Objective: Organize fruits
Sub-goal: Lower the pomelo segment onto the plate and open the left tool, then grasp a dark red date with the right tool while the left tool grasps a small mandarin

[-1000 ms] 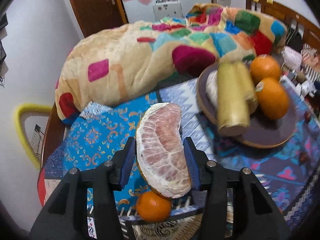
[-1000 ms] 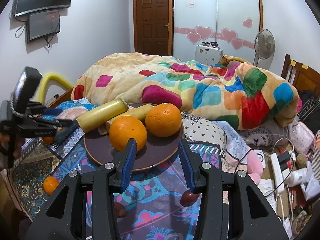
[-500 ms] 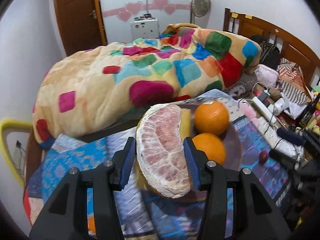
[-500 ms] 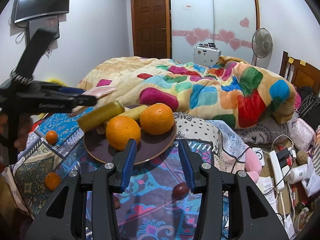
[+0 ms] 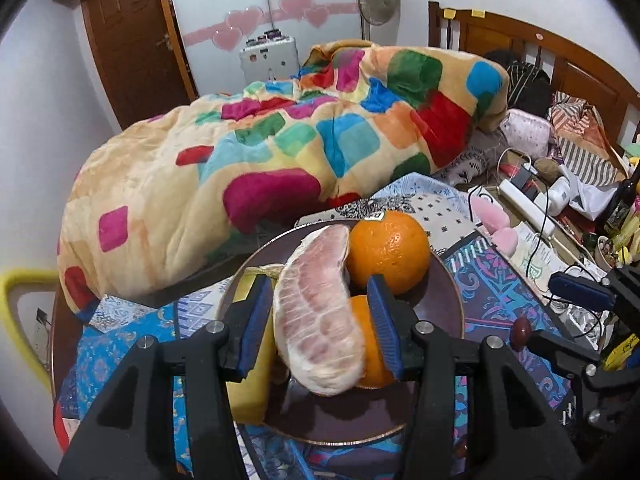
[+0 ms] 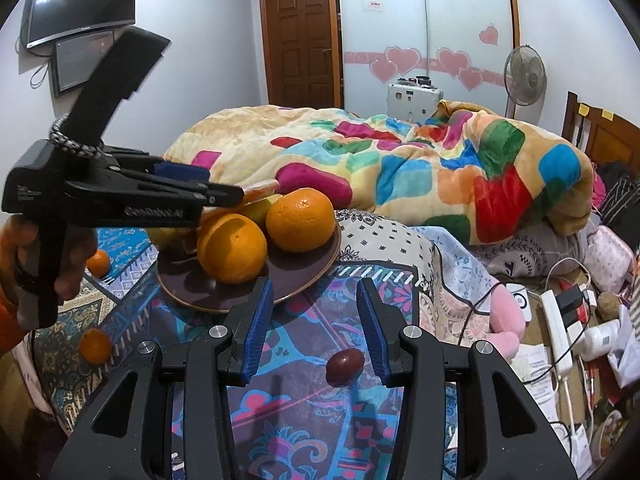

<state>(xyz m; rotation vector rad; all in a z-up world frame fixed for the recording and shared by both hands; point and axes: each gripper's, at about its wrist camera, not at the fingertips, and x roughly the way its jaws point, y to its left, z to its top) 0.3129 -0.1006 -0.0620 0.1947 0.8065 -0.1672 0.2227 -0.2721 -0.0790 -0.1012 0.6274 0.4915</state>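
While the left wrist view looks down over the plate, the left gripper is clamped on a peeled pomelo segment, blue pads pressing both sides, segment upright and hanging above the brown plate. On the plate: one orange at the far side, a second orange mostly hidden behind the segment and the right pad, a yellow cylinder-shaped item along the left edge, half covered by the left finger. Multicolour patchwork blanket heaped behind the plate. Patterned blue cloth under everything. Small dark red fruit right of the plate, next to the other gripper's black frame. Power strip, cables and clutter far right.

Right wrist view: right gripper partly open, nothing between the pads, poised over the patterned cloth. Dark red fruit lies on the cloth just inside the right pad, not touched. Plate ahead, both oranges on it. Left gripper enters from the left, held by a hand, its tip over the plate, blocking the plate's far left side; the segment is barely visible behind it. Two small mandarins on the cloth at left, well apart from the plate. Blanket behind, fan, TV on the wall.
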